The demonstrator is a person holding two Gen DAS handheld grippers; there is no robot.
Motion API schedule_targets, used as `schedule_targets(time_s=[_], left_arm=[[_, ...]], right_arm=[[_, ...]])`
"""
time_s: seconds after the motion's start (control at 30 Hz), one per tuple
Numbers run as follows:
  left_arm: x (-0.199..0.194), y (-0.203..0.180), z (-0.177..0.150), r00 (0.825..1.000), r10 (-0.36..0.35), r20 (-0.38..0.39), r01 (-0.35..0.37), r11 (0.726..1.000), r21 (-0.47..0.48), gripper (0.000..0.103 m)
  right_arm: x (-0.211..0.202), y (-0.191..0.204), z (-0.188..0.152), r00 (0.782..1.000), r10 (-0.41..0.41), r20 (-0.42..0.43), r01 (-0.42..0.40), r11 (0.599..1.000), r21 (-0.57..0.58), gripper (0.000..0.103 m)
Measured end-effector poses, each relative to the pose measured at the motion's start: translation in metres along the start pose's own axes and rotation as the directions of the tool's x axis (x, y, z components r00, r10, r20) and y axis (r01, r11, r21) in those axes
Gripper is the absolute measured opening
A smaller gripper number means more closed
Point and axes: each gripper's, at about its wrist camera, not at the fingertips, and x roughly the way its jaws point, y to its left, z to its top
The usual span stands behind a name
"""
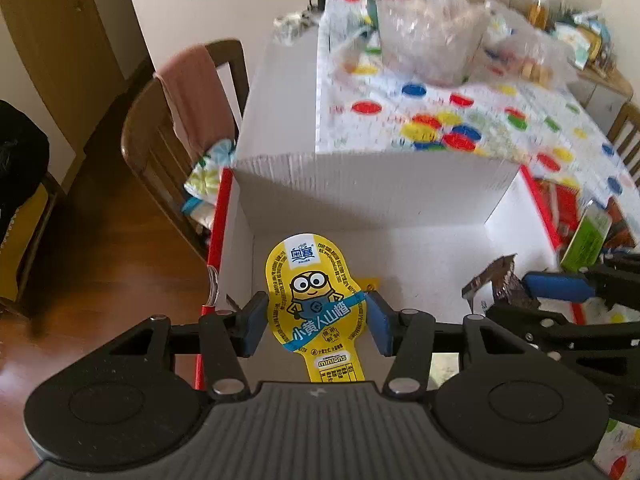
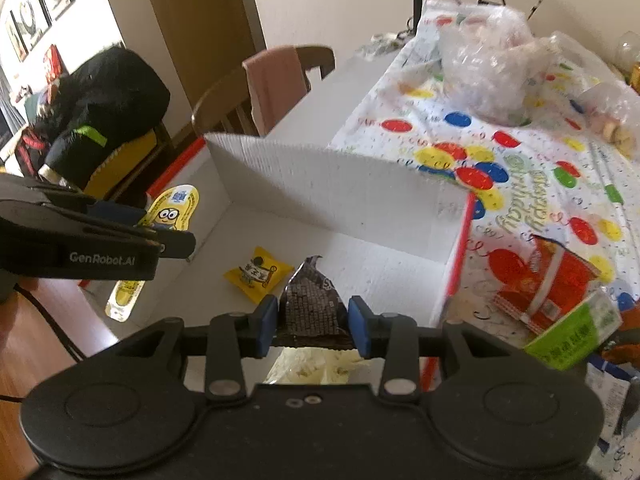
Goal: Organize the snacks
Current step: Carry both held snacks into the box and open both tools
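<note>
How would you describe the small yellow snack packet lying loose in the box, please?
Find the white box at the corner of the spotted tablecloth. On its floor, between the two claws, lies a small square yellow packet with a cartoon face and a scroll. Unlike the long minion packet and the dark wrapper, nothing grips it.

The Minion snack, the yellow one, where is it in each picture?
Left wrist view: the Minion snack sits low in the centre, gripped by the left gripper over the white box.
Right wrist view: it shows at the left edge, partly hidden behind the left gripper.
Shared landmark: the white box's ridged back wall, behind the snack in both.
</note>
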Motion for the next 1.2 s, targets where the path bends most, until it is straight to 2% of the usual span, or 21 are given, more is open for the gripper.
schedule_targets(time_s=[0.2,0.4,0.87,1.03,1.2], left_arm=[[0.024,-0.004,0.000,0.998,0.000,-0.067,0.003,0.999,0.047,0.052],[0.043,-0.006,-0.005,0.993,0.004,-0.115,0.004,0.998,0.069,0.052],[0.055,-0.005,-0.015,0.987,-0.025,-0.156,0.033,0.998,0.049,0.053],[0.047,-0.004,-0.017,0.989,-0.040,-0.142,0.047,0.998,0.043,0.053],[0.036,-0.003,-0.020,0.991,-0.063,-0.117,0.068,0.997,0.039,0.053]], right_arm=[[0.028,0.001,0.001,0.997,-0.025,-0.067,0.026,1.000,0.007,0.038],[0.040,0.005,-0.002,0.994,-0.045,-0.104,0.044,0.999,-0.008,0.038],[0.040,0.010,-0.004,0.993,-0.058,-0.108,0.057,0.998,-0.012,0.044],[0.029,0.011,-0.004,0.995,-0.050,-0.082,0.051,0.999,0.003,0.059],[0.017,0.008,-0.005,0.997,-0.041,-0.059,0.043,0.999,0.027,0.063]])
